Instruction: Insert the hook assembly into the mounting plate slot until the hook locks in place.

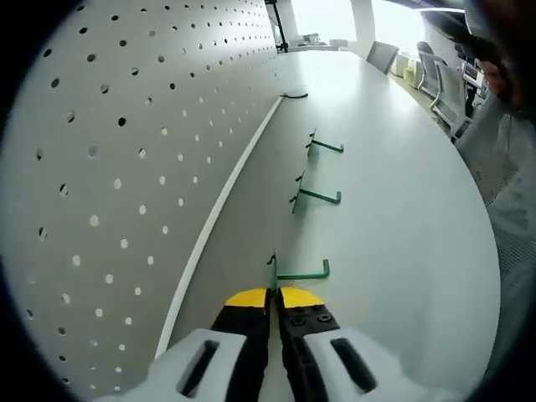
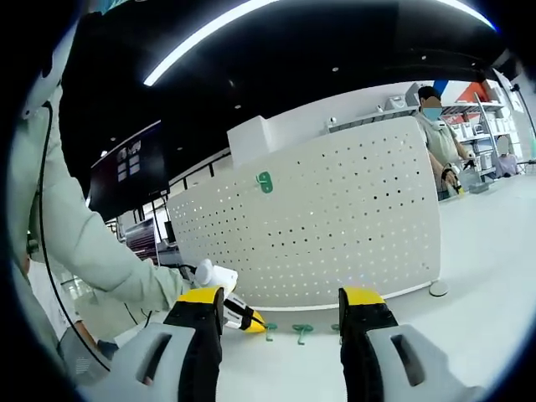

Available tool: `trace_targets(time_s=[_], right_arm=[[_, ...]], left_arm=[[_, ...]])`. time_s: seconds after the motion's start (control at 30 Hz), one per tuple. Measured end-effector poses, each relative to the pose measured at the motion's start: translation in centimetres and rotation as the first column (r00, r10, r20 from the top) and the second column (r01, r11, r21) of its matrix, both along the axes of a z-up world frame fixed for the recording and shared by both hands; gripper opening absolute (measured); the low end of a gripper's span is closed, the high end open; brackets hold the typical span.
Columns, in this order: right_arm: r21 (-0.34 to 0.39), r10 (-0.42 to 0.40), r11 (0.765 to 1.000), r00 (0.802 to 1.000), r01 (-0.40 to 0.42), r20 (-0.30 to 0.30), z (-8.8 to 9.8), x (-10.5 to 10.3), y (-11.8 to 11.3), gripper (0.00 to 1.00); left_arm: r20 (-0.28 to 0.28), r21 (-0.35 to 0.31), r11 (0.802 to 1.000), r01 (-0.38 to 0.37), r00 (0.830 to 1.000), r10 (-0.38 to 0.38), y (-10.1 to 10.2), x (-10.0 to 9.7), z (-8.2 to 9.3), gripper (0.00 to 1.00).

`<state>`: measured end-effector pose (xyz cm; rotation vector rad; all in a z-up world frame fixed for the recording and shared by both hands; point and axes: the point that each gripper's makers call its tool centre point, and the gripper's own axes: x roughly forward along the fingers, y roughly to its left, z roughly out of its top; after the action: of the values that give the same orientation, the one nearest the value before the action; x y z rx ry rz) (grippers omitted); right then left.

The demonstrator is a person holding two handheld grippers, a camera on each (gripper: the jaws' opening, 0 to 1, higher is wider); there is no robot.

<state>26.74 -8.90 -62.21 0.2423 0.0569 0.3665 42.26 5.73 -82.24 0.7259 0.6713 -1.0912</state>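
Observation:
A white pegboard (image 1: 109, 167) stands upright along the table's left side. Three green hooks lie on the table beside it: a far one (image 1: 324, 146), a middle one (image 1: 318, 198) and a near one (image 1: 303, 273). My left gripper (image 1: 275, 295) is shut, its yellow tips pinching the near hook's mounting end. From the right gripper view the pegboard (image 2: 335, 226) faces me with one green hook (image 2: 265, 182) hanging on it. The left gripper (image 2: 249, 321) rests low on the table by the loose hooks (image 2: 301, 332). My right gripper (image 2: 280, 311) is open and holds nothing.
The white table (image 1: 394, 209) runs far back to the right of the hooks. A small black piece (image 1: 293, 95) lies at the pegboard's far foot. Chairs (image 1: 444, 84) stand beyond the table. A person (image 2: 437, 134) stands behind the pegboard; a round disc (image 2: 437, 289) lies at its corner.

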Motion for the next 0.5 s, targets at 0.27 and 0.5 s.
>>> trace_targets(time_s=[0.27,0.5], right_arm=[[-0.005,0.001,1.000,1.000,-0.001,-0.001,-0.04,0.01,-0.01,0.53],[0.005,-0.005,1.000,1.000,0.005,-0.008,-0.14,0.07,-0.20,0.52]], left_arm=[[0.019,0.025,1.000,0.006,1.000,-0.006,0.23,0.25,-0.06,0.03],[0.028,0.025,1.000,0.002,1.000,-0.002,0.60,0.01,0.25,0.03]])
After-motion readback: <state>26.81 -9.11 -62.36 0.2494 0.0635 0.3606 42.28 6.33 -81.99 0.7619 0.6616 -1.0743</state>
